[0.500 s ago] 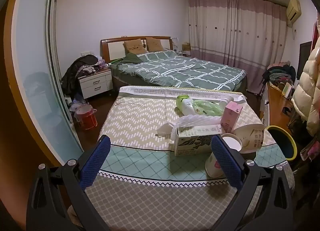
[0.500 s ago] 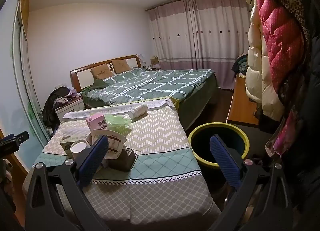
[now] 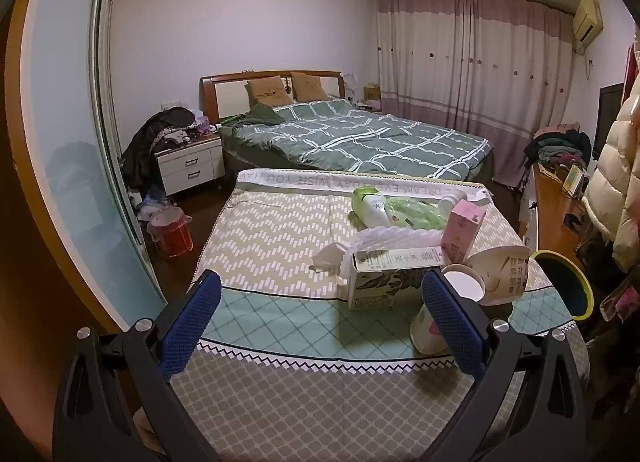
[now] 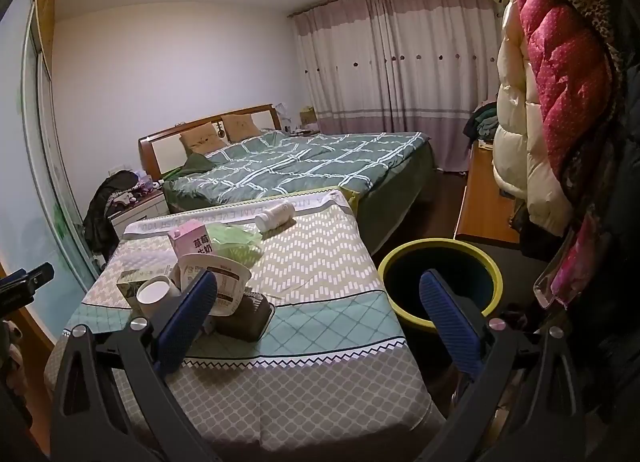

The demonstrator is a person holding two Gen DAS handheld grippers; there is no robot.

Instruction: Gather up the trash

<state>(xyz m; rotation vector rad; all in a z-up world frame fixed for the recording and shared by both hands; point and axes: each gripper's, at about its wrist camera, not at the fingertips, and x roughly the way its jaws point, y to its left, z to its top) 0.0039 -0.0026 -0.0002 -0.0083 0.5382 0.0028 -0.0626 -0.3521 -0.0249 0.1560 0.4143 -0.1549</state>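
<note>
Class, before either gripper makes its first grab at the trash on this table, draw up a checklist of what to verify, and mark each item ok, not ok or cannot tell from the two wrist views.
1. Left gripper open and empty: ok.
2. Right gripper open and empty: ok.
3. Bin beside the table, mouth unobstructed: ok.
4. Trash within view: paper cup, paper bowl, pink carton, white bottle: ok.
5. Cup free to lift alone: not ok, it crowds against the bowl and the patterned box.
6. Bin already holds anything: cannot tell, inside is dark.
</note>
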